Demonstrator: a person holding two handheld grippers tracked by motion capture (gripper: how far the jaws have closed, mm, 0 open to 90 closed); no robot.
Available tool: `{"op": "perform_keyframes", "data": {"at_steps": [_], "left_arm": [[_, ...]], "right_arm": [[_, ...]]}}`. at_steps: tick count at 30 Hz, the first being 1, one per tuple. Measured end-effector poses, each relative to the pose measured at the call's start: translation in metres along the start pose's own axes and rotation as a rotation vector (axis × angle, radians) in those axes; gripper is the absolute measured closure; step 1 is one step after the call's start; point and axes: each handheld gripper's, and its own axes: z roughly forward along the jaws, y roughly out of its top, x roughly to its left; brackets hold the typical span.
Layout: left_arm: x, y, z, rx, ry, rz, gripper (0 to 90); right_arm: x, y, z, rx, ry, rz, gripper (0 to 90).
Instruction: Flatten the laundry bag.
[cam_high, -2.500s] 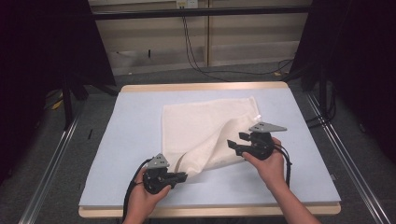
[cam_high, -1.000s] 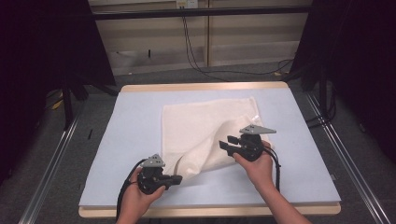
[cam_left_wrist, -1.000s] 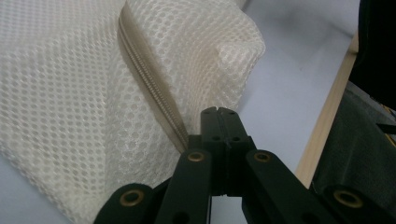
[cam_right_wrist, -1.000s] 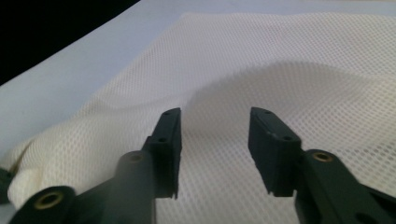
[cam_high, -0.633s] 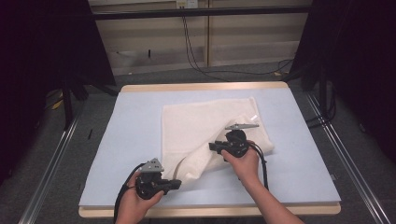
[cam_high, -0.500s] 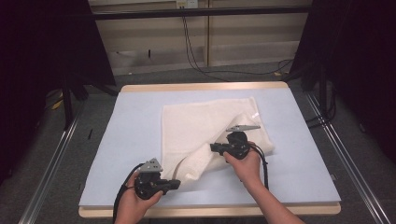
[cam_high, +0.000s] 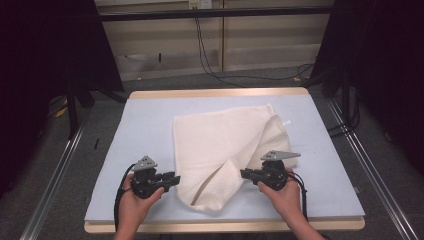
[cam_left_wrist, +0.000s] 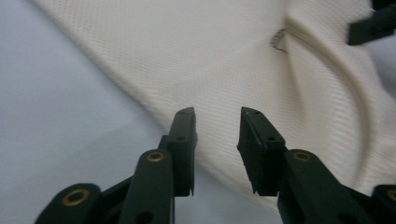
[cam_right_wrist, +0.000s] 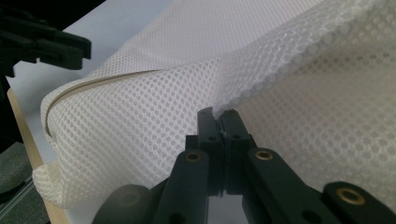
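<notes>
Table's lit pretty evenly from overhead, surroundings go really dark. Close to the left gripper (cam_left_wrist: 217, 140) the towel (cam_left_wrist: 243, 60) gets soft and blurry.

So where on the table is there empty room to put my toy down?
The pale blue table mat is bare left of the cream woven towel, along its far edge, and right of the towel. The near edge is crowded: both black grippers, left and right, flank the towel's fold.

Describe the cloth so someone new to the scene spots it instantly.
On the pale blue table, between the two hand-held grippers, lies a cream waffle-weave towel. It is the table's one soft thing, its near right edge folded over and pinched in the right gripper.
</notes>
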Motion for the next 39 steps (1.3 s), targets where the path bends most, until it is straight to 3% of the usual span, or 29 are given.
{"op": "perform_keyframes", "data": {"at_steps": [2, 6, 10, 13, 14, 15, 19, 22, 26, 27, 30, 34, 39], "left_arm": [[0.004, 0.001, 0.010, 0.006, -0.010, -0.017, 60.7], [0.001, 0.006, 0.030, 0.048, -0.027, -0.013, 56.6], [-0.004, 0.010, 0.038, 0.069, -0.033, -0.008, 70.6], [-0.006, 0.014, 0.041, 0.111, -0.050, -0.024, 87.0], [-0.005, 0.016, 0.043, 0.133, -0.047, -0.011, 89.9], [-0.006, 0.017, 0.044, 0.132, -0.039, -0.001, 90.0], [-0.004, 0.025, 0.043, 0.113, 0.068, 0.027, 90.0], [0.008, 0.032, 0.039, 0.043, 0.120, -0.015, 90.0], [0.027, 0.038, 0.038, 0.023, 0.179, -0.033, 90.0], [0.032, 0.039, 0.038, 0.012, 0.184, -0.053, 90.0], [0.043, 0.040, 0.036, -0.005, 0.219, -0.055, 90.0], [0.046, 0.042, 0.034, -0.034, 0.268, -0.043, 90.0], [0.047, 0.044, 0.033, -0.025, 0.269, -0.045, 90.0]], "right_arm": [[-0.002, -0.004, -0.003, 0.002, -0.008, 0.003, 89.2], [-0.004, -0.011, -0.006, 0.002, -0.022, 0.006, 89.2], [-0.004, -0.012, -0.006, -0.001, -0.034, 0.003, 89.2], [-0.007, -0.010, -0.006, -0.009, -0.042, -0.004, 89.2], [-0.008, -0.010, -0.007, -0.012, -0.046, 0.003, 89.2], [-0.010, -0.010, -0.006, -0.014, -0.042, -0.003, 89.2], [-0.011, -0.007, -0.005, -0.012, -0.038, -0.016, 89.2], [-0.010, -0.003, -0.005, -0.020, -0.032, -0.021, 89.2], [-0.004, 0.003, -0.004, -0.028, -0.015, -0.042, 89.2], [-0.002, 0.004, -0.005, -0.033, -0.005, -0.050, 89.3], [0.001, 0.003, -0.006, -0.031, 0.003, -0.058, 89.4], [0.003, 0.000, -0.008, -0.028, -0.006, -0.070, 89.6], [0.008, -0.010, -0.009, -0.036, -0.003, -0.068, 89.5]]}}
